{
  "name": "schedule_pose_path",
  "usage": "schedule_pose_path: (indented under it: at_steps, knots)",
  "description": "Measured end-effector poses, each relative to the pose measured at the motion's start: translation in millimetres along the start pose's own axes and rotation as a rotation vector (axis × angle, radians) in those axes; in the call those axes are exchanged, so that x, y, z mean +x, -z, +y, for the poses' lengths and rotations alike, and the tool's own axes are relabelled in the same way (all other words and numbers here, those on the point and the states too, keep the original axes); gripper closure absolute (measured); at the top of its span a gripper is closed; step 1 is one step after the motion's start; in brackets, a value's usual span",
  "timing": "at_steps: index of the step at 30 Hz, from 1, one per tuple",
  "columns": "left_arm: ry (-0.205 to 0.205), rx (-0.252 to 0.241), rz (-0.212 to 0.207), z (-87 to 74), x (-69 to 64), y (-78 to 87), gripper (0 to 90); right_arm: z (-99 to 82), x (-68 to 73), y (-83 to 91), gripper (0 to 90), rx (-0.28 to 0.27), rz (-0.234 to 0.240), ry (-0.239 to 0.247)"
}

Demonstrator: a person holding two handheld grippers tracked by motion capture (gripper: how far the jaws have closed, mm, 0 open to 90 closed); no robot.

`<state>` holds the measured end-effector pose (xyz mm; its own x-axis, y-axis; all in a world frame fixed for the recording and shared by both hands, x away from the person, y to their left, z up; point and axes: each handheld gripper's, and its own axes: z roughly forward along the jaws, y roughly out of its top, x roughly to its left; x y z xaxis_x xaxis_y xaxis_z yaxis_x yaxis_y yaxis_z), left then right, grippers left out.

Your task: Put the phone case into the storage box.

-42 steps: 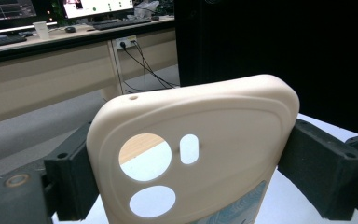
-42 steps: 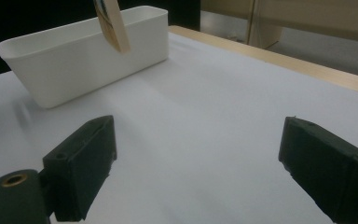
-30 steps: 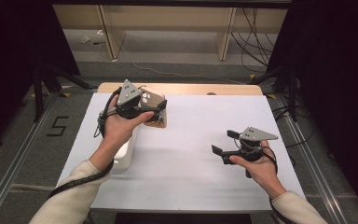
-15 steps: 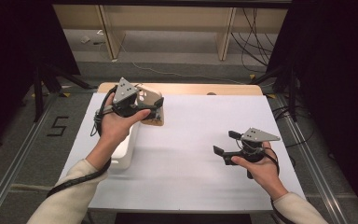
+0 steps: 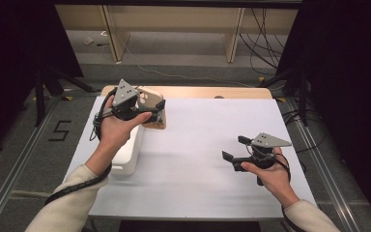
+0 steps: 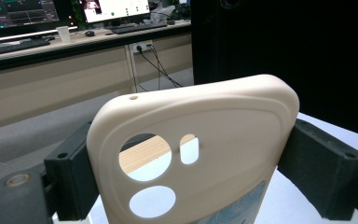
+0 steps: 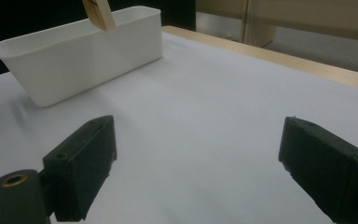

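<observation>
Phone case [image 6: 200,154], beige with camera cutouts, sits clamped by its side edges between both jaws of the left tongs [image 5: 142,112], held in the air over the far-left part of the desk [image 5: 207,193], above the far end of the white bin [image 5: 130,152]. Case stands roughly upright, cutouts at the top, a printed patch near its lower edge. Right tongs [image 5: 235,149] hover low over the near-right desk area, jaws spread wide, nothing between them. In the right gripper view the bin [image 7: 81,51] lies well beyond those jaws.
</observation>
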<state>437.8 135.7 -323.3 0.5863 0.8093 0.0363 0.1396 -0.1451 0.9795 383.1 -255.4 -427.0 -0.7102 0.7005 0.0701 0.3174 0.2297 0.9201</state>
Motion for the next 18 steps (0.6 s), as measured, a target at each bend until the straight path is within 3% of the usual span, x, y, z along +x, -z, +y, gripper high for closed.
schedule_pose_path:
  at_steps: [18]
  knots:
    - [0.006,0.002,0.033,-0.9,12.7,8.4,13.2,-1.2,-0.6,0.9,12.0,0.007,0.001,-0.005]
